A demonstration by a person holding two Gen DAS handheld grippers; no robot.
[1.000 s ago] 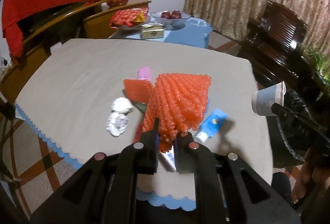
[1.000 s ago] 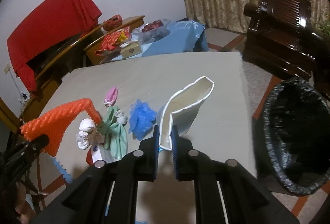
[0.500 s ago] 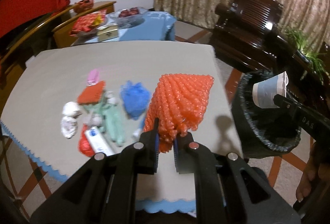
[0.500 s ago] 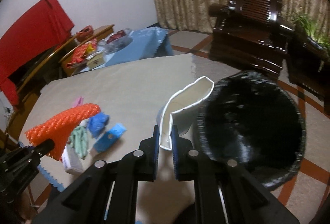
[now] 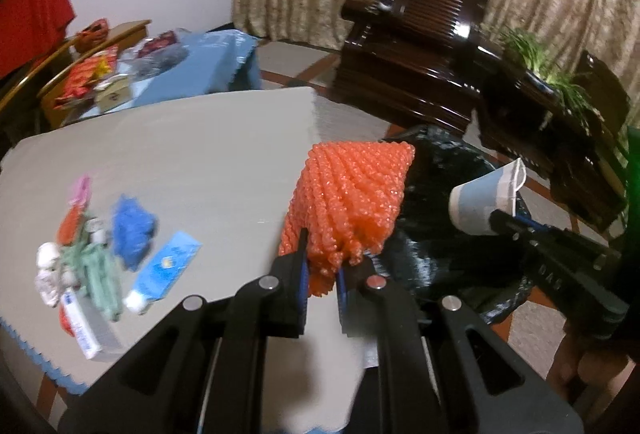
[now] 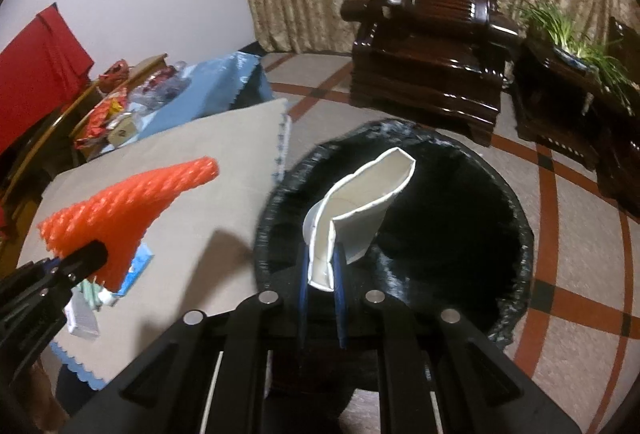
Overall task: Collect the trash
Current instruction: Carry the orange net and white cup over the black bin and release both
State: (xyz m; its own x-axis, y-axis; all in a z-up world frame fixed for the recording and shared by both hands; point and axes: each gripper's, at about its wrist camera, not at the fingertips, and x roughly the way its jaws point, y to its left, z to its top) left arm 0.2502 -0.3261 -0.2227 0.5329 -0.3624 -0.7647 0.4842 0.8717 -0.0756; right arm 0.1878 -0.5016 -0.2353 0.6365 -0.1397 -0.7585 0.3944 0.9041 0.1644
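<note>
On the beige-clothed counter (image 5: 192,154), well left of the left hand-held gripper (image 5: 322,274), lies a blurred heap of litter: white crumpled bits, green strips and a blue crumpled wad (image 5: 132,230) cannot be made out sharply, and a white box (image 5: 90,330) at the near edge is smeared by motion. A blue-and-white tube (image 5: 164,272) lies flat nearer that gripper, its long axis slanting from its white cap at lower left up to the right.

The left hand-held gripper is pinching the lower end of an orange foam net sleeve (image 5: 348,210), which stands up and away from the pads, widening toward its far end; it hides part of the black-lined trash bin (image 5: 440,258) behind it.

The right hand-held gripper (image 6: 322,272) is pinching the wall of a crushed white paper cup (image 6: 360,210), long axis running up and to the right, open mouth farthest from the pads, directly over the bin's dark opening (image 6: 516,234). The bin's inside is too dark to read.
</note>
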